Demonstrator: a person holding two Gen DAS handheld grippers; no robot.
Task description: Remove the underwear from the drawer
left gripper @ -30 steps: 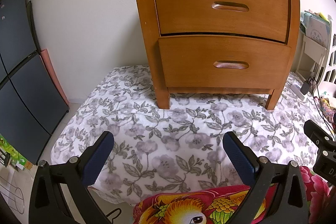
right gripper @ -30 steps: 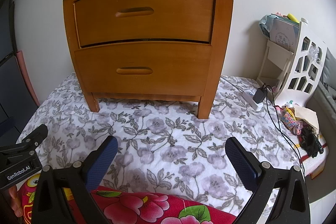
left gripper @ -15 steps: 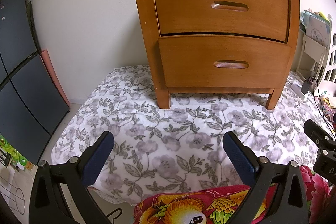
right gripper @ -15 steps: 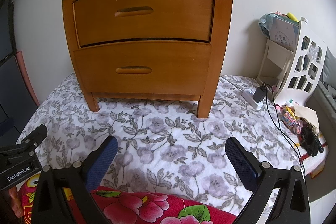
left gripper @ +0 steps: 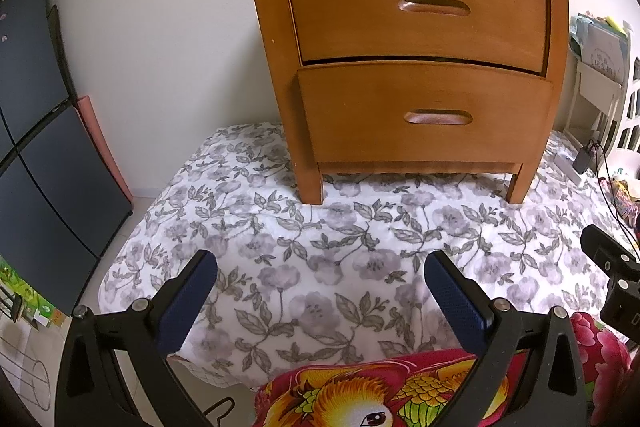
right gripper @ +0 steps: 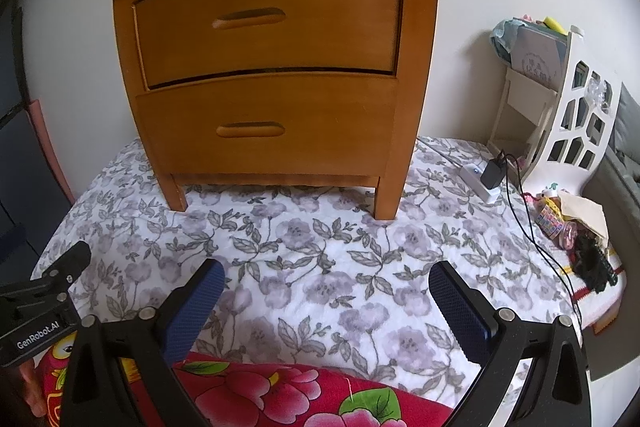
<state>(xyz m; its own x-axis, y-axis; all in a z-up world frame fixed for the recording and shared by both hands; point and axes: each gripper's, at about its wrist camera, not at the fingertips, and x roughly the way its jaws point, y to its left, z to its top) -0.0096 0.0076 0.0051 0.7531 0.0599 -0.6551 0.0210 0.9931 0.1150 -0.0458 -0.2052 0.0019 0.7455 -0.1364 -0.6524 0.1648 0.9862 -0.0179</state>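
A brown wooden nightstand [left gripper: 416, 63] [right gripper: 272, 67] stands on a bed with a grey floral cover. Both drawers are closed: the top drawer [left gripper: 416, 7] [right gripper: 268, 23] and the bottom drawer [left gripper: 424, 115] [right gripper: 264, 127], each with a slot handle [left gripper: 438, 117] [right gripper: 251, 130]. No underwear is visible. My left gripper [left gripper: 320, 263] hangs open over the cover, well in front of the nightstand. Likewise my right gripper [right gripper: 326, 273] is open and holds nothing. Each gripper's black body shows at the edge of the other view.
The floral cover [left gripper: 340, 239] [right gripper: 312, 251] spreads before the nightstand. A red flowered blanket [left gripper: 380, 395] [right gripper: 280, 395] lies at the near edge. A white shelf [right gripper: 560, 115], a charger with cable [right gripper: 492, 175] and small items [right gripper: 576, 227] sit right. Dark panels [left gripper: 36, 147] stand left.
The left view has barely shifted. In the right view the nightstand sits slightly higher and further left than one second ago; both grippers stay open.
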